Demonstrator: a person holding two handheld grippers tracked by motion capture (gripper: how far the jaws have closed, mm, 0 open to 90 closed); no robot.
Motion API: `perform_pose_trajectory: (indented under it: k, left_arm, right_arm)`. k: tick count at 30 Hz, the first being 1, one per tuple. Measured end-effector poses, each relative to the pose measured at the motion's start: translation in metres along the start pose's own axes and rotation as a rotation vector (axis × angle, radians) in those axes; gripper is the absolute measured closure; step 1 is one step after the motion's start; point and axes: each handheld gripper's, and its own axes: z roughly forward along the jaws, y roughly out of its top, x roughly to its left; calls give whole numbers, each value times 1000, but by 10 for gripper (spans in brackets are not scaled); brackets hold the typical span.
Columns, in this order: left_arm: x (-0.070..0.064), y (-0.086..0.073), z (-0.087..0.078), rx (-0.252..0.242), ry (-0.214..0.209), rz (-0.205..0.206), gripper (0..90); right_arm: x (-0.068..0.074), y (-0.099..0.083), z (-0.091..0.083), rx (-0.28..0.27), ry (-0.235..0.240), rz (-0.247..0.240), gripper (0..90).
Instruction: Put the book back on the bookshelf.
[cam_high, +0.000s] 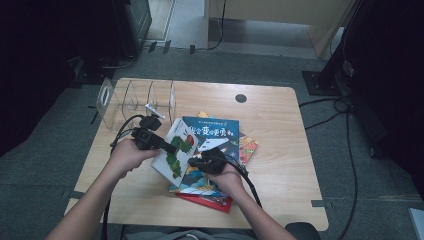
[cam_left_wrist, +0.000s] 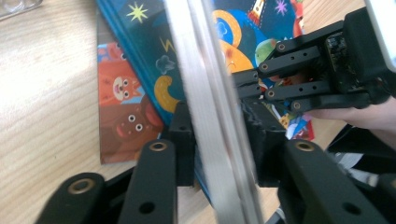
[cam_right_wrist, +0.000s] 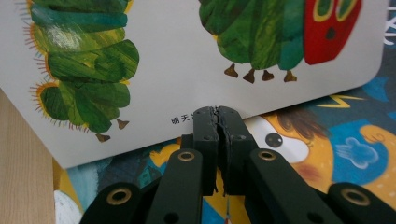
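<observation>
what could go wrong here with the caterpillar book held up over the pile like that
The left gripper pinches the caterpillar book only along its thin edge, so it might slip and drop onto the blue book. The right gripper is shut right against the book's lower edge and may nudge it loose. Swinging it toward the clear rack could knock that over.

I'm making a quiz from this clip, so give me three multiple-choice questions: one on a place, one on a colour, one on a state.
1. Where does the clear rack stand?
A. table's far left
B. near right corner
C. on the books

2. What colour is the caterpillar's head on the caterpillar book?
A. blue
B. red
C. white

3. What grips that book?
A. nothing
B. right gripper alone
C. left gripper and right gripper

A: the high view shows it there.
B: the right gripper view shows red.
C: each gripper's jaws clamp an edge.
</observation>
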Motion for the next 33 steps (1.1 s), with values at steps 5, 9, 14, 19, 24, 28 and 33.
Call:
perform_pose_trajectory:
  k: [5, 9, 14, 19, 24, 28, 33]
  left_arm:
    - [0, 6, -5, 7, 35, 18, 754]
    - [-1, 5, -12, 0, 67, 47, 774]
    - [-1, 0, -26, -31, 117, 71, 775]
    - [5, -3, -42, -59, 156, 53, 775]
    - [14, -6, -54, -80, 183, 23, 774]
    - [21, -7, -59, -83, 191, 3, 774]
    - [30, -7, -63, -86, 213, -28, 774]
  right_arm:
    - [1, 1, 1, -1, 16, -36, 754]
    - [2, 3, -1, 13, -15, -87, 700]
    - [0, 3, -5, 25, -45, -107, 670]
    - [-6, 3, -10, 41, -96, -114, 637]
    - [-11, 1, -11, 21, -98, -102, 583]
    - [-12, -3, -10, -4, -108, -123, 555]
    - [-10, -3, -10, -3, -121, -135, 545]
